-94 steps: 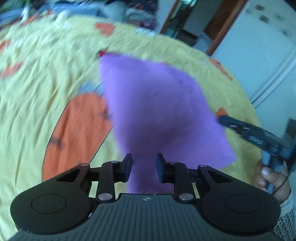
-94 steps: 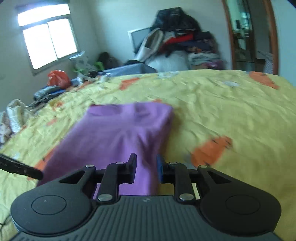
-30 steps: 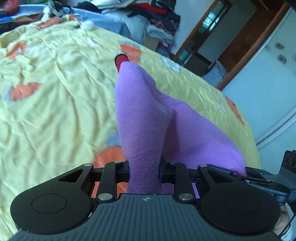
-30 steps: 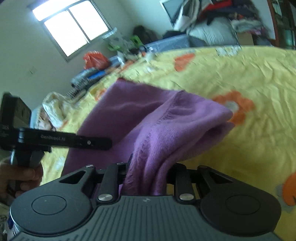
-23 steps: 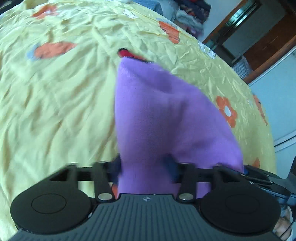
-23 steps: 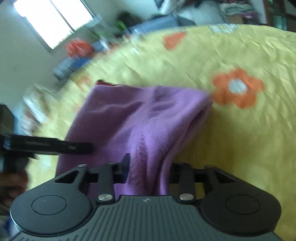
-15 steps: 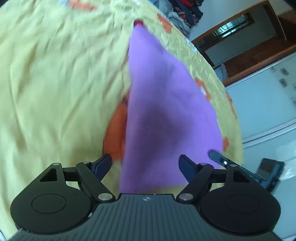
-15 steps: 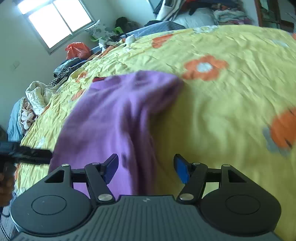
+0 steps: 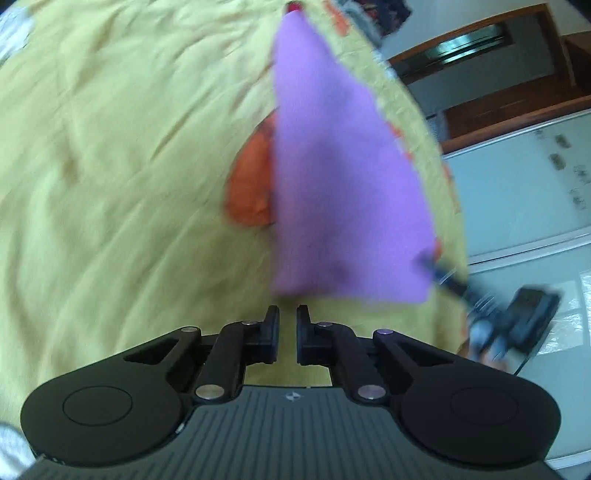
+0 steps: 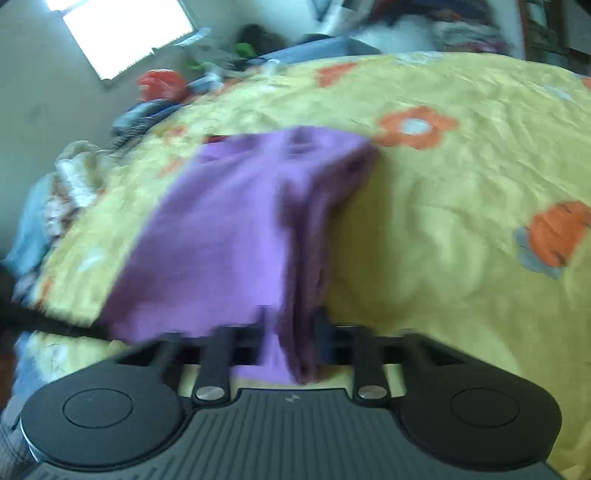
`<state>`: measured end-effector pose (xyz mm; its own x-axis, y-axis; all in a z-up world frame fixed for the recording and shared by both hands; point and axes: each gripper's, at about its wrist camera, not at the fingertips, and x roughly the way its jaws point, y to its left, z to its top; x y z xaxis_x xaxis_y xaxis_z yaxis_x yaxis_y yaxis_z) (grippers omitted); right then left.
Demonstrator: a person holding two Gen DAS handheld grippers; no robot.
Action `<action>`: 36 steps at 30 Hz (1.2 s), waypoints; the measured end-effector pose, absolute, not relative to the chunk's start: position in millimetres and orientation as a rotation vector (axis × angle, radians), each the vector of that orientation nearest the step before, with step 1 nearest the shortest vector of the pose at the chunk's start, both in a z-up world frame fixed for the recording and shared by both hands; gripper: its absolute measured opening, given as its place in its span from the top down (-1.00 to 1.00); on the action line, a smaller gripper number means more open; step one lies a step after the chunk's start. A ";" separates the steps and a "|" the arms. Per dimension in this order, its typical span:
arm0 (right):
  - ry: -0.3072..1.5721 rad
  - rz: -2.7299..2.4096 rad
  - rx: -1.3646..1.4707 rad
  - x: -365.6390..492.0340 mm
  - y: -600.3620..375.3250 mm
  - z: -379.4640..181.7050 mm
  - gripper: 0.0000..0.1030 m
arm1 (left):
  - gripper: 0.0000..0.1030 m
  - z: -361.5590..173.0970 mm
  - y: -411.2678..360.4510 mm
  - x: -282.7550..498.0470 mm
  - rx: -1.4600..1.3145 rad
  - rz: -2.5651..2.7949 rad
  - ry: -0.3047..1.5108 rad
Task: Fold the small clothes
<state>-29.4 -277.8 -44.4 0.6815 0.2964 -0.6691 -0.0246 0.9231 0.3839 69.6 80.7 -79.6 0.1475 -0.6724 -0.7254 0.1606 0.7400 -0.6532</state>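
A purple knit garment (image 9: 332, 177) lies folded flat on the yellow flowered bedspread (image 9: 110, 184). My left gripper (image 9: 287, 325) is shut and empty, just short of the garment's near edge. In the right wrist view the garment (image 10: 236, 229) runs away from me, and its near right edge sits between the fingers of my right gripper (image 10: 290, 339), which is closed on the cloth. The frame is blurred. The right gripper also shows in the left wrist view (image 9: 480, 295), at the garment's right corner.
A pile of clothes (image 10: 66, 192) lies at the bed's left side under a window (image 10: 125, 33). More clutter (image 10: 258, 62) stands beyond the far edge. A white cupboard (image 9: 524, 192) and a wooden door frame (image 9: 480, 55) stand to the right of the bed.
Half a second ago both grippers were open over the laid-down garment. Now the left gripper has shut empty and drawn back, and the right gripper has closed on the garment's near edge.
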 end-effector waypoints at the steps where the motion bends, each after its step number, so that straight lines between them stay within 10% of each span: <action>1: 0.767 0.156 0.404 -27.2 -287.7 -43.1 -0.25 | 0.88 -78.9 84.5 67.0 -0.463 -0.619 1.276; 5: 0.646 0.183 0.648 14.1 -330.8 -36.7 -0.07 | 0.79 -49.4 85.6 71.3 -0.424 -0.603 1.137; 9: 0.677 0.195 0.816 76.5 -353.5 -46.7 0.31 | -0.48 -16.7 50.1 85.4 -0.350 -0.678 1.011; 13: 0.757 0.188 0.800 117.4 -347.5 -56.9 0.33 | -0.48 -12.8 -5.7 95.8 -0.221 -0.724 0.957; 15: 0.763 0.204 0.801 122.1 -342.3 -60.3 0.91 | -0.43 -24.4 -23.6 99.4 -0.114 -0.688 0.962; 36: 0.626 0.132 0.162 43.4 -241.9 -14.8 0.81 | -0.66 -15.8 -26.5 165.8 -0.095 -0.570 0.904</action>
